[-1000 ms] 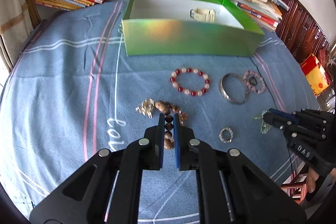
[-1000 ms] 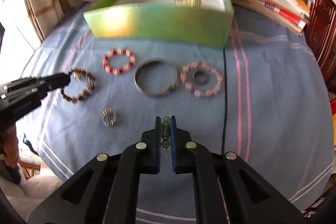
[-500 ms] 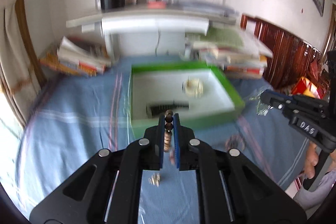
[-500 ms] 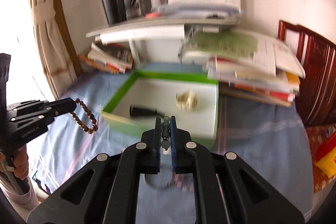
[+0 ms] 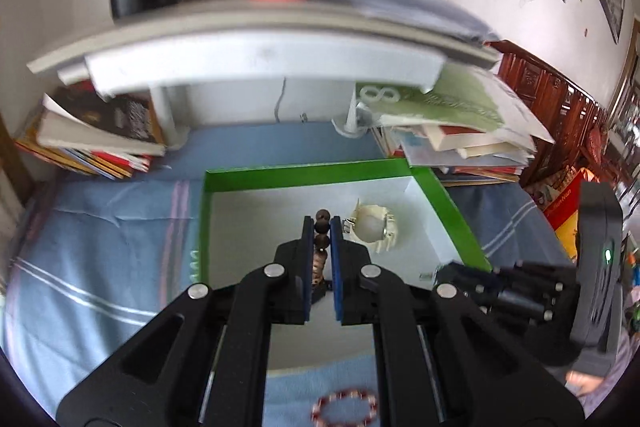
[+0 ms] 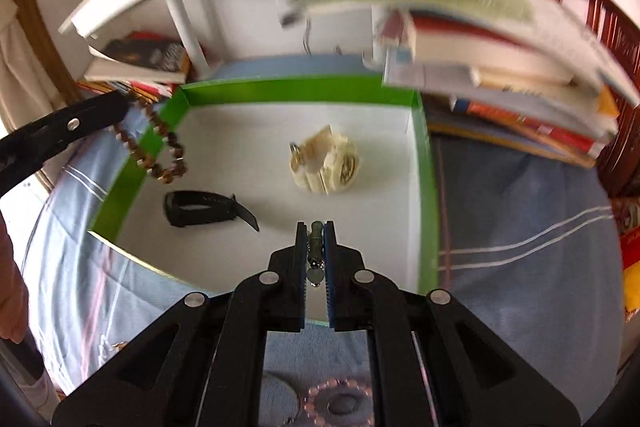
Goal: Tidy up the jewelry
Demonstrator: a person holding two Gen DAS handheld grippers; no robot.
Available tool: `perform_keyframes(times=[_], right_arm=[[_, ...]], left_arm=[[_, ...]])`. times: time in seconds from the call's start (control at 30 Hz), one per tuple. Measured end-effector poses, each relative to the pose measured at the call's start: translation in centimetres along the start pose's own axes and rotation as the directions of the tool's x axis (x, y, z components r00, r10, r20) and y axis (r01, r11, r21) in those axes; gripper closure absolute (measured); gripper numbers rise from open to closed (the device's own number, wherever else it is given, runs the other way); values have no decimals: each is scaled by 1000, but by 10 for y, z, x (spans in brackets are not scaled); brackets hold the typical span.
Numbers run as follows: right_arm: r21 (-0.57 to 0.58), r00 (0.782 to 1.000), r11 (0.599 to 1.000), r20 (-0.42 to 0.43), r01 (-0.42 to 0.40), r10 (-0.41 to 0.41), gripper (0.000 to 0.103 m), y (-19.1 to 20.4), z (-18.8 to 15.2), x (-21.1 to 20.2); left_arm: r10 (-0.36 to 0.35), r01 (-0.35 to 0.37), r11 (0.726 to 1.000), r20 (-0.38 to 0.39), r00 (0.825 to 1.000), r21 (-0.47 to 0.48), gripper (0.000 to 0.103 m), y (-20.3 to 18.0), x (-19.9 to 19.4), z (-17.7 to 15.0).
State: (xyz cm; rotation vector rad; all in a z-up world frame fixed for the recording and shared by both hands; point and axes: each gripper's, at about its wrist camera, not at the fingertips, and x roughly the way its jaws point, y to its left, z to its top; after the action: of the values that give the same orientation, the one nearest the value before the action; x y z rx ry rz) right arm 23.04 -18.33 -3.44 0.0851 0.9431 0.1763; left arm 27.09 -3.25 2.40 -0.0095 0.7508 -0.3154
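Note:
My left gripper (image 5: 321, 223) is shut on a brown wooden bead bracelet (image 5: 321, 242) and holds it over the left part of the green box (image 5: 304, 174). In the right wrist view the bracelet (image 6: 160, 151) hangs from the left gripper (image 6: 120, 107) above the box's left wall (image 6: 120, 187). My right gripper (image 6: 316, 227) is shut on a small green pendant piece (image 6: 316, 247) above the box's near side. A cream watch (image 6: 324, 163) and a black band (image 6: 204, 209) lie inside the box.
A red and white bead bracelet (image 5: 345, 407) lies on the blue cloth in front of the box. A pink bead bracelet (image 6: 340, 403) lies below my right gripper. Book stacks (image 6: 520, 107) and a white shelf (image 5: 256, 55) stand behind the box.
Both grippers have lifted their pieces off the cloth and moved forward over the open box. The view now looks down into the box.

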Motion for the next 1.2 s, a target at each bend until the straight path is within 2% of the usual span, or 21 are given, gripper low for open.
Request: perform_keyframes(times=[0.2, 0.23, 0.27, 0.3, 0.33, 0.37, 0.47, 0.5, 0.53, 0.57, 0.6, 0.63, 0.7, 0.87, 1.1, 1.2], right_arm=[[-7, 999, 1000, -34, 8, -9, 95, 0, -5, 19], [-7, 1000, 1000, -25, 10, -10, 93, 0, -5, 18], [-4, 1000, 1000, -6, 14, -14, 86, -2, -5, 16], [1, 1000, 1000, 10, 19, -19, 78, -3, -5, 12], [10, 1000, 1000, 16, 21, -22, 63, -5, -6, 6], [22, 999, 1000, 30, 20, -21, 55, -9, -7, -2], [51, 997, 998, 64, 28, -32, 54, -20, -18, -30], [62, 997, 998, 73, 27, -31, 54, -25, -24, -40], [76, 996, 997, 85, 23, -30, 54, -31, -32, -50], [101, 994, 995, 101, 25, -35, 52, -41, -46, -63], [115, 994, 993, 103, 31, -43, 50, -45, -54, -67], [141, 993, 989, 99, 44, -59, 47, -55, -69, -73], [176, 995, 982, 67, 66, -79, 47, -69, -90, -73], [209, 994, 971, -38, 112, -107, 47, -84, -126, -59], [160, 996, 984, -40, 81, -75, 47, -64, -130, -57], [115, 994, 988, -55, 102, -96, 47, -52, -126, -45]], left_arm=[[32, -38, 997, -94, 995, -61, 95, 13, 45, -11], [39, -45, 997, -92, 995, -62, 94, 13, 46, -11], [57, -62, 996, -84, 995, -59, 92, 12, 45, -12], [71, -76, 996, -77, 994, -56, 78, 11, 44, -12], [82, -86, 995, -75, 994, -54, 54, 11, 43, -11], [93, -97, 994, -61, 994, -55, 48, 12, 39, -12], [138, -140, 989, -52, 989, -40, 45, 12, 19, -18], [173, -175, 984, -62, 983, -35, 42, 11, 10, -23], [219, -222, 974, -79, 973, -37, 33, 12, 2, -31], [252, -258, 965, -93, 963, -52, 28, 13, -6, -39], [264, -271, 960, -97, 960, -69, 23, 14, -11, -46], [268, -278, 956, -105, 958, -90, 23, 16, -19, -59], [273, -285, 955, -137, 952, -80, 22, 13, -22, -81], [278, -282, 959, -234, 932, 16, 22, -3, -6, -128], [271, -259, 963, -266, 925, 80, 22, -23, 4, -151], [279, -264, 960, -272, 921, 92, 22, -25, 5, -154]])
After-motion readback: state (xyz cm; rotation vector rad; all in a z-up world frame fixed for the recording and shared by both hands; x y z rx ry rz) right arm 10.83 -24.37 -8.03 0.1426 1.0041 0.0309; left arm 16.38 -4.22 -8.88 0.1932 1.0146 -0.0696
